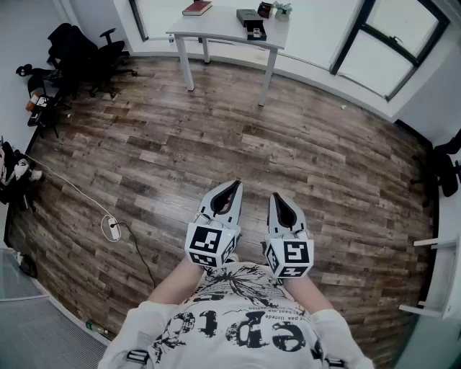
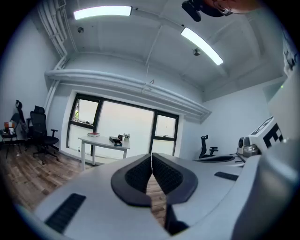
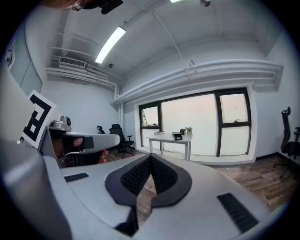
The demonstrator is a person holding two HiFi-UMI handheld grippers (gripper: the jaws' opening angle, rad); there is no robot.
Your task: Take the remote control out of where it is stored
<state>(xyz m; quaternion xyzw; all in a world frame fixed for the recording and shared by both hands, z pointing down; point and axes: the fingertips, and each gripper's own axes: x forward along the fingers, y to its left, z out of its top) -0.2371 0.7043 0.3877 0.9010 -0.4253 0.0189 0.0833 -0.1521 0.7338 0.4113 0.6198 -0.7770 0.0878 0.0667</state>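
Note:
I stand on a wooden floor and hold both grippers close to my body, pointing across the room. My left gripper [image 1: 236, 184] is shut with nothing in it, its pads meeting at the tip [image 2: 151, 154]. My right gripper [image 1: 275, 196] beside it is shut and empty too [image 3: 150, 156]. Far ahead stands a white table [image 1: 216, 27] by the window. On it lie a reddish book [image 1: 197, 8], a dark box [image 1: 251, 21] and a small plant [image 1: 282, 9]. The same table shows small in the left gripper view [image 2: 101, 141] and the right gripper view [image 3: 171, 138]. No remote control can be made out from here.
Black office chairs [image 1: 79, 50] and clutter stand at the far left wall. A white power strip [image 1: 113, 229] with its cable lies on the floor to my left. A white shelf or desk edge [image 1: 432, 277] and a dark chair [image 1: 446, 173] are at the right.

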